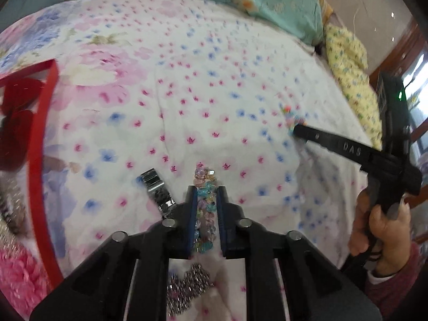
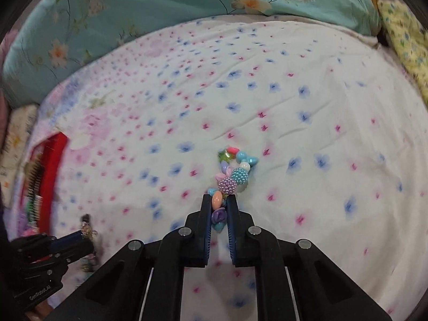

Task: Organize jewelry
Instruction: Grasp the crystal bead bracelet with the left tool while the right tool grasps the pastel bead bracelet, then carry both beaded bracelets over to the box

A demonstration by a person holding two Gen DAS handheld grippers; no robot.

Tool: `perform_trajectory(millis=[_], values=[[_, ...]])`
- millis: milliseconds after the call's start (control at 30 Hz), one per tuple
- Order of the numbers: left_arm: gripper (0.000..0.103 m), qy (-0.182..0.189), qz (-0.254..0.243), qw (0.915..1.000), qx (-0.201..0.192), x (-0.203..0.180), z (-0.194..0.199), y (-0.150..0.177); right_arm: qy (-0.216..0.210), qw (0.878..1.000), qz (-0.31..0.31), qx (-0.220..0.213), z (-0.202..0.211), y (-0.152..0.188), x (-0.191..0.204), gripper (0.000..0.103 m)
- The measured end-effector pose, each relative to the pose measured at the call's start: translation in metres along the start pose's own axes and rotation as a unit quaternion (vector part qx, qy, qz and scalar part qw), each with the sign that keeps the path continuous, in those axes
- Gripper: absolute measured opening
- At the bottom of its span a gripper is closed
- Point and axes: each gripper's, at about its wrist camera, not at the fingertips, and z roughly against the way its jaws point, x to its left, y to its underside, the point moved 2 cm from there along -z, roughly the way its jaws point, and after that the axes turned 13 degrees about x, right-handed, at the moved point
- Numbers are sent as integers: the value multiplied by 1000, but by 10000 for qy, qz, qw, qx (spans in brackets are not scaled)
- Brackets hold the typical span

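Left wrist view
Left tongs (image 1: 205,187): I see my black jaws, blue-padded, clamped on the crystal bracelet (image 1: 204,203).
Crystal bracelet: a strand of small faceted clear beads, pink, aqua and lilac, running between the pads and out past the tips onto the sheet (image 1: 214,93).
Sheet: soft white cotton, creased, printed with small pink and blue flowers.
Watch band (image 1: 157,190): shiny metal links, lying just left of the jaws on the sheet.
Box (image 1: 40,139): red, straight-edged, at the far left; its contents are too blurred for me to name.
Sparkly piece (image 1: 187,286): silvery, glittering, under the gripper body at the near edge.
Right tongs (image 1: 294,128): seen from the side at right, tips down on a bead bracelet (image 1: 290,116); a hand (image 1: 379,235) grips the handle.

Right wrist view
Right tongs (image 2: 220,198): jaws nearly together, pinched on the bead bracelet (image 2: 230,179).
Bead bracelet: chunky opaque plastic beads, knobbly lilac and teal balls, a peach oval, a purple rose, looped on the sheet (image 2: 321,107) beyond the tips.
Left tongs (image 2: 80,236): at the lower left, blurred, with beads at the tips.
Pillow (image 2: 133,13): teal floral cloth along the far edge.
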Motion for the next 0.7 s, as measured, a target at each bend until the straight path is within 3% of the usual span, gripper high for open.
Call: perform_trajectory(millis=[200,467,633,667,700], values=[[0,78,113,9994,-309,3,30,14,-645,9977,-9,-228,28,18,15,8],[0,232,283,9983,-461,11,43,23,-1094,9930,125,-428,62,33,37,8],[0,121,-8,9999,-123,-4,25,22,-1260,9907,187,-471,71,40,43,8],[2,38,-143,9999,22,-10,17,23,-1318,9901,176,-456,72,43,43,8],[12,-29,-242,9996,120,-14,10,24,-1362,9895,162,-446,71,45,42,8]])
